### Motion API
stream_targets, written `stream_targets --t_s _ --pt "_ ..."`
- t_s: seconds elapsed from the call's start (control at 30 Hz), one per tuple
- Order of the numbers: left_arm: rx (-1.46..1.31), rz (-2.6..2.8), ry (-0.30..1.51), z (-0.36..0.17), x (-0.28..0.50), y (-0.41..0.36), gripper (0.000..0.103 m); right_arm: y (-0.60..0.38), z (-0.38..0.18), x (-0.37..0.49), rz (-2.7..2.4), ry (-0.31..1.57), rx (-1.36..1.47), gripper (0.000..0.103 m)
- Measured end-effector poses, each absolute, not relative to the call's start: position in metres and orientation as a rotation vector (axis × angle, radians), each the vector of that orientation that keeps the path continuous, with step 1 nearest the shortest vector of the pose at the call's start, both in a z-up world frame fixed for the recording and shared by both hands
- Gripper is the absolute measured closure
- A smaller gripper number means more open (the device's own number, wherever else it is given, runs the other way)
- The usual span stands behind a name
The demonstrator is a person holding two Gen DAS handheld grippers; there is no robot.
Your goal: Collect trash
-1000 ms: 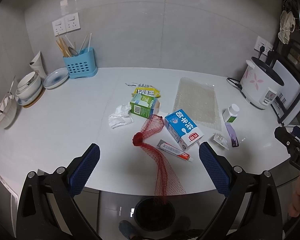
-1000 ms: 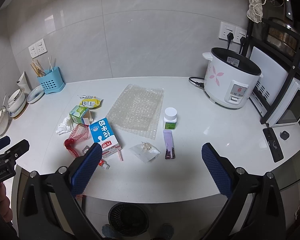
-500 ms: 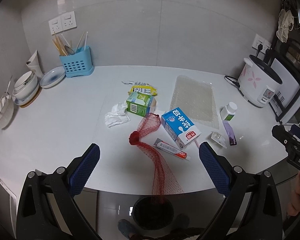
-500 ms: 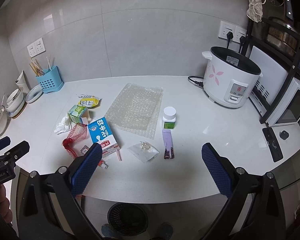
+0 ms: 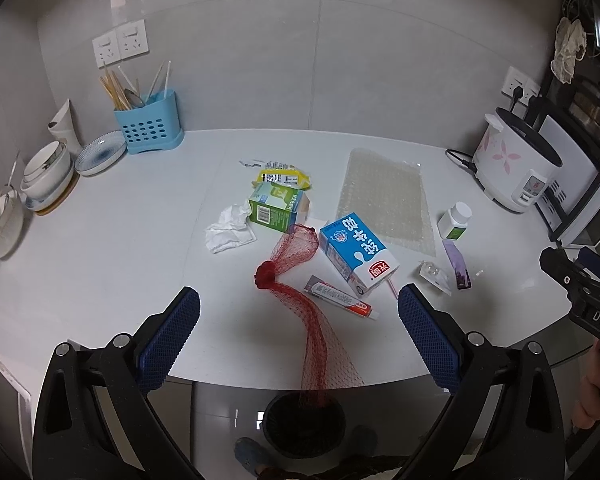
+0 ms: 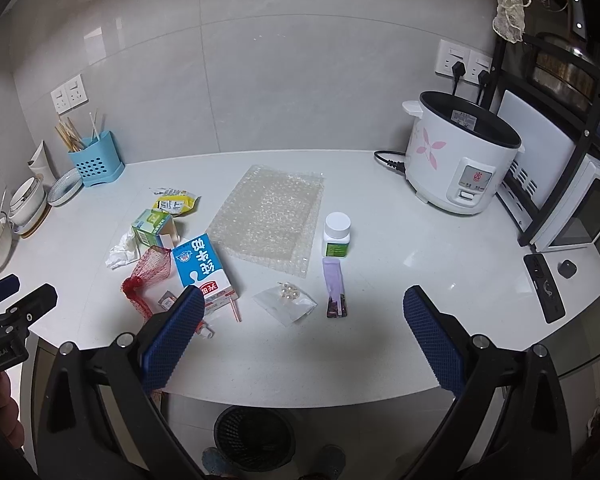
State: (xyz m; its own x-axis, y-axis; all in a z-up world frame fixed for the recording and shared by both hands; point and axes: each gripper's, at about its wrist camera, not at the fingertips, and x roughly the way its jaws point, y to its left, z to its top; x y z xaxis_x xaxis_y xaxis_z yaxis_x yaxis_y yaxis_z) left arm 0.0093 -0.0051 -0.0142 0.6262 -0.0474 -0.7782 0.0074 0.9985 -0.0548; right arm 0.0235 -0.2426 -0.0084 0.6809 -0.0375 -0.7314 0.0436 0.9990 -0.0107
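Observation:
Trash lies on the white counter [image 5: 120, 248]: a red net bag [image 5: 292, 256] hanging over the front edge, a blue milk carton [image 5: 358, 252], a toothpaste tube [image 5: 340, 298], a green box [image 5: 276, 208], a yellow wrapper [image 5: 284, 178], a crumpled tissue [image 5: 228, 232], a bubble wrap sheet [image 6: 268, 216], a white pill bottle [image 6: 337, 236], a purple sachet [image 6: 334, 288] and a clear packet [image 6: 286, 300]. A black bin [image 6: 254, 438] stands on the floor below. My left gripper [image 5: 298, 312] and right gripper [image 6: 304, 312] are open and empty above the front edge.
A blue utensil holder [image 5: 148, 128], plates and bowls [image 5: 48, 172] stand at the back left. A rice cooker [image 6: 460, 160] with its cord, a rack with a microwave [image 6: 580, 216] and a black remote [image 6: 544, 288] are at the right.
Both grippers have drawn back and up a little from the counter, so the trash looks slightly smaller and lower. Nothing on the counter has moved.

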Motion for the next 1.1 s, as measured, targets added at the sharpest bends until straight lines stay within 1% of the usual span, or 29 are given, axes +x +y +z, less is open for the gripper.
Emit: stream_targets --t_s 0.47,0.73,0.87,1.07,1.1 --pt "-0.008 -0.121 0.944 -0.034 0.035 0.033 0.006 -0.216 -0.02 0.036 -0.148 0.879 0.011 0.007" --pt "0.009 -0.16 1.004 -0.064 0.065 0.036 0.006 -0.228 -0.044 0.056 -0.172 0.96 0.035 0.007" --pt "0.011 -0.134 1.047 -0.085 0.087 0.033 0.006 -0.243 -0.068 0.08 -0.159 1.007 0.008 0.007" --pt "-0.017 -0.048 1.106 -0.111 0.113 0.03 0.006 -0.272 -0.115 0.129 -0.111 1.126 0.016 0.014" --pt "-0.016 -0.037 1.121 -0.118 0.118 0.029 0.006 -0.276 -0.123 0.137 -0.102 1.146 0.014 0.018"
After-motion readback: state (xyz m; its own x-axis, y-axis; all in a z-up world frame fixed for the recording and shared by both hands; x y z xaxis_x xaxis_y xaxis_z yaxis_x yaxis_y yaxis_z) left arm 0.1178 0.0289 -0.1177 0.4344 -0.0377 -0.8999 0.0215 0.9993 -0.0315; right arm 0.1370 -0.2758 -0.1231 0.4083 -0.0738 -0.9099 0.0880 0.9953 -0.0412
